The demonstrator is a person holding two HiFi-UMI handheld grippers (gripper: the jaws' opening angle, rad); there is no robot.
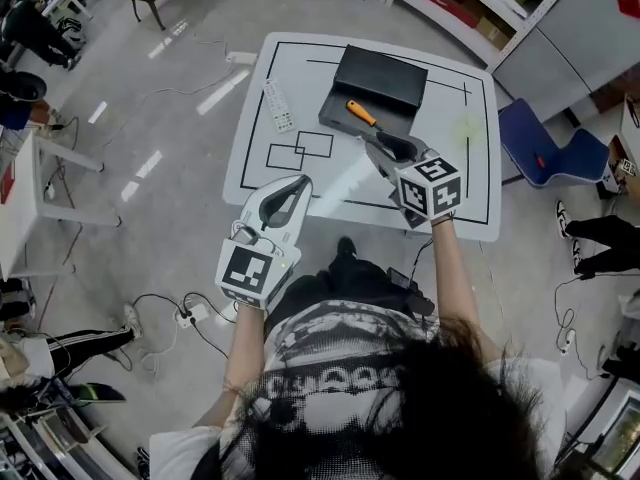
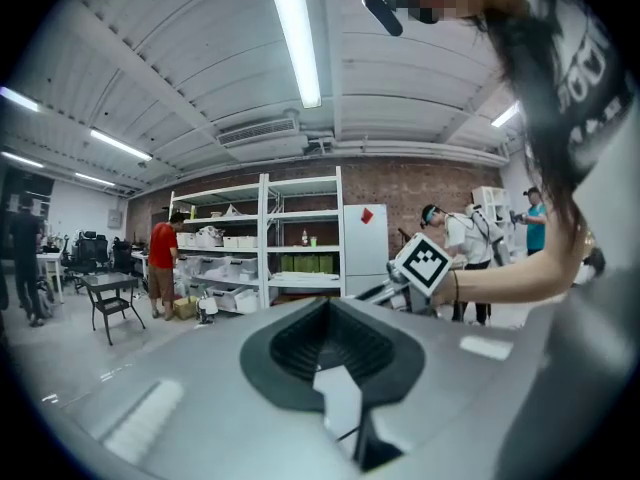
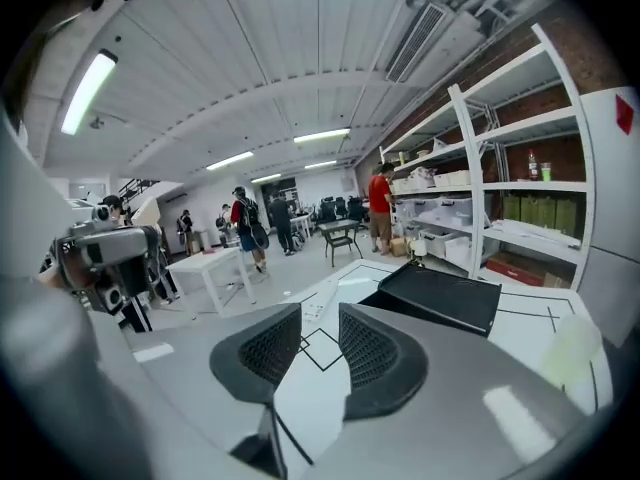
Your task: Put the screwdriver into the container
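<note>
Seems done bar pulling away, with the orange-handled screwdriver [image 1: 362, 114] lying in the open black rectangular container [image 1: 335, 121], right gripper [image 1: 378, 150] gaping empty just beside it, and left gripper [image 1: 298, 183] closed on nothing.

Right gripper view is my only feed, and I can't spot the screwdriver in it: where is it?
Observer: In the head view the screwdriver, with its orange handle, lies in the open black container.
Operator: How close is my gripper to it?
Observer: The right gripper hovers just short of the container's near side, close to the screwdriver.
Operator: And the other gripper?
Observer: The left gripper is shut with nothing in it, over the near left edge of the table.
</note>
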